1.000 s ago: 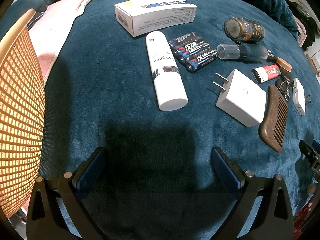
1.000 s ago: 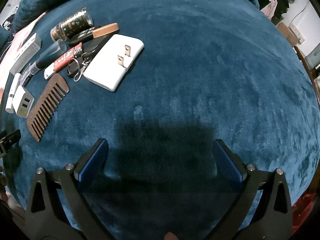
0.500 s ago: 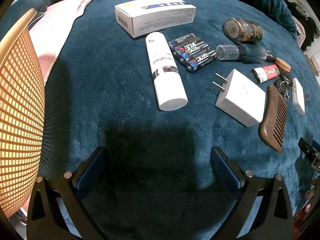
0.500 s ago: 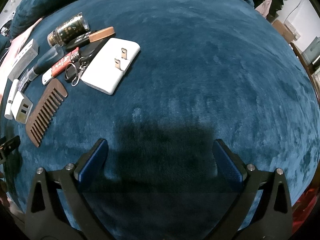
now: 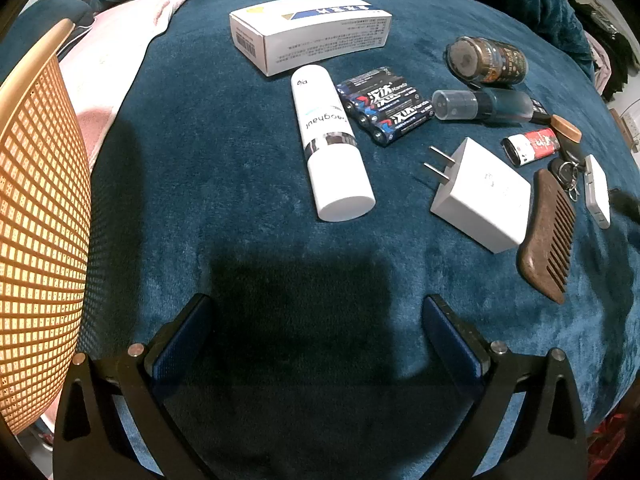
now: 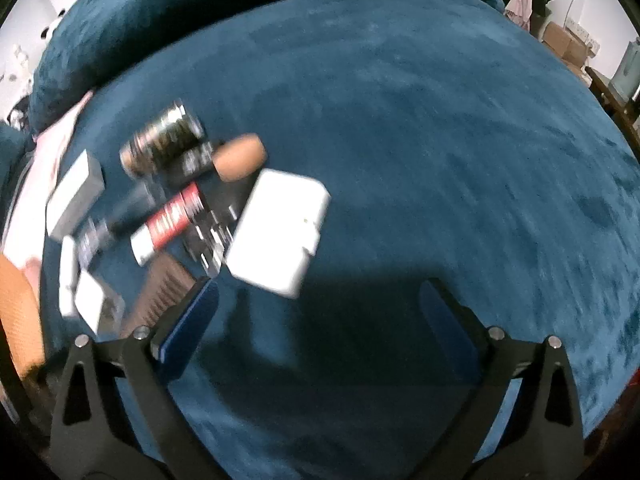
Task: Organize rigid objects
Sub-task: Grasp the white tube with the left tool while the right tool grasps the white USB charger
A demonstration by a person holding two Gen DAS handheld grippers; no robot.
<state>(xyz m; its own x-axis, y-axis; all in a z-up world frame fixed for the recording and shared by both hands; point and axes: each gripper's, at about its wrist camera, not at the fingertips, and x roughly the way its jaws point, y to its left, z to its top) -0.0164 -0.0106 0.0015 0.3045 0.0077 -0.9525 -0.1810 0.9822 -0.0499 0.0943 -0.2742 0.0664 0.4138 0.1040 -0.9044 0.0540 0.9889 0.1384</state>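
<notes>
Small items lie on a blue velvet surface (image 5: 224, 168). The left wrist view shows a white box (image 5: 310, 30), a white tube (image 5: 330, 144), a battery pack (image 5: 386, 104), a spray bottle (image 5: 480, 106), a dark jar (image 5: 486, 60), a white plug charger (image 5: 480, 196), a red lighter (image 5: 530, 146) and a wooden comb (image 5: 548, 236). My left gripper (image 5: 316, 344) stands open over bare fabric, below the tube. My right gripper (image 6: 318, 320) is open, close to a flat white adapter (image 6: 278, 232); its view is blurred.
An orange mesh basket (image 5: 36, 240) stands at the left edge of the left wrist view, with pink cloth (image 5: 120, 48) behind it. Keys (image 5: 564, 172) and a slim white adapter (image 5: 598, 192) lie right of the comb. Bare fabric (image 6: 460, 160) fills the right wrist view's right.
My right gripper has swung toward the item cluster, so the flat white adapter now sits just ahead of its left finger. The left gripper has hardly moved.
</notes>
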